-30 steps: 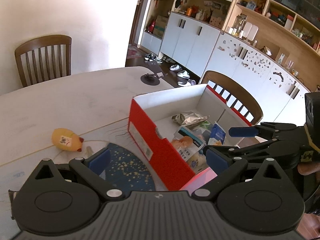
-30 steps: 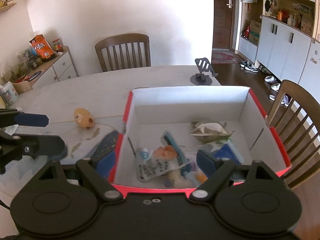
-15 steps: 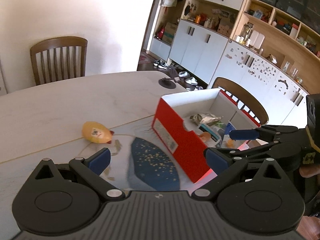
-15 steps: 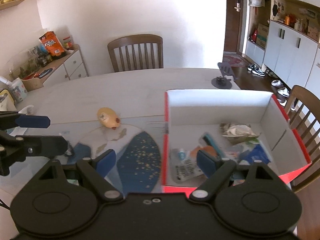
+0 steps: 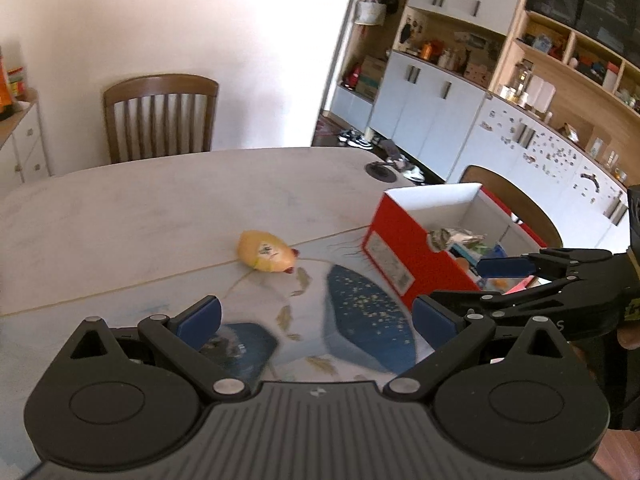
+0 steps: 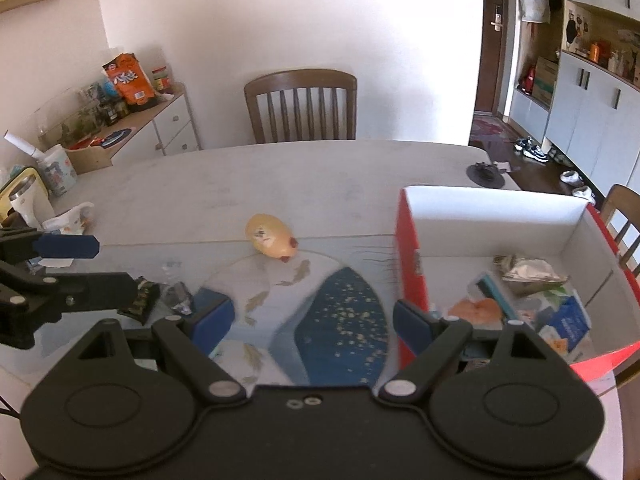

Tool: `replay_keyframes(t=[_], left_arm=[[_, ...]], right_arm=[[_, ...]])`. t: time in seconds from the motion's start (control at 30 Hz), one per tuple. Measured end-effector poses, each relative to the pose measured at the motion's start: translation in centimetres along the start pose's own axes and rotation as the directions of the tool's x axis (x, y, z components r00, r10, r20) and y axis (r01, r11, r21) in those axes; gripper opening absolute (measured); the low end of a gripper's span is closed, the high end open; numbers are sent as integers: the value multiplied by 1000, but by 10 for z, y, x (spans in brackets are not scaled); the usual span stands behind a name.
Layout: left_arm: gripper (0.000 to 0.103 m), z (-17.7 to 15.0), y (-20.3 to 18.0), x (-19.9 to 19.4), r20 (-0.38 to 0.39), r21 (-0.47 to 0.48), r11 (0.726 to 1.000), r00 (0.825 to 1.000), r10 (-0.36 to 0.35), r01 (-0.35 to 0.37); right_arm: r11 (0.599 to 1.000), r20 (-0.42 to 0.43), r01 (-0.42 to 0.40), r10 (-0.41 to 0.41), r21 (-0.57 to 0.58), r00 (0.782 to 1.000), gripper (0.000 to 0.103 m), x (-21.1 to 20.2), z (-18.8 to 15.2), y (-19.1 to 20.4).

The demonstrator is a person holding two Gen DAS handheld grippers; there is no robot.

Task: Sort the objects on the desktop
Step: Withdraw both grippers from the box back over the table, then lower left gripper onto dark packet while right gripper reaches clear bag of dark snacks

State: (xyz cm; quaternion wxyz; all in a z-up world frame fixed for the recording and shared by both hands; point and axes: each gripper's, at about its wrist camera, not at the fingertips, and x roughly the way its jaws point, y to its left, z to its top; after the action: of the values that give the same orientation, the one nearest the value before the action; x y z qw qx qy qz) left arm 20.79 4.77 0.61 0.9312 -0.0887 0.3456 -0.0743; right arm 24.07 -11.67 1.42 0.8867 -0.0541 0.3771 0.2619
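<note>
Pale bench (image 6: 320,176) carries a red box (image 6: 406,272) at its right edge, packets lying inside. Yellow toy (image 6: 272,237) lies mid-bench, well apart from the box. Left tongs (image 5: 316,314) and right tongs (image 6: 314,320) both released, empty, above the patterned mat (image 6: 344,320).

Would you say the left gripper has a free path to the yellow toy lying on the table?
Probably yes. The left gripper is open and empty, and the yellow toy lies ahead of it on the table with nothing between them; the red box sits off to the right.
</note>
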Motion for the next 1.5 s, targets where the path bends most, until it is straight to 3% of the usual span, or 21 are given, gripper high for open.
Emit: replay_keyframes(t=[0.67,1.5], left_arm=[[102,-36,86,-4,-5,-101,991,996,88,-88],[101,-76,128,64,-59,-62,984,985,163,-166]], right_arm=[[998,-48,-38,35,-58,998,88,36,-3,55],[985,-141,-122,105,-120,984,86,115,-4,105]])
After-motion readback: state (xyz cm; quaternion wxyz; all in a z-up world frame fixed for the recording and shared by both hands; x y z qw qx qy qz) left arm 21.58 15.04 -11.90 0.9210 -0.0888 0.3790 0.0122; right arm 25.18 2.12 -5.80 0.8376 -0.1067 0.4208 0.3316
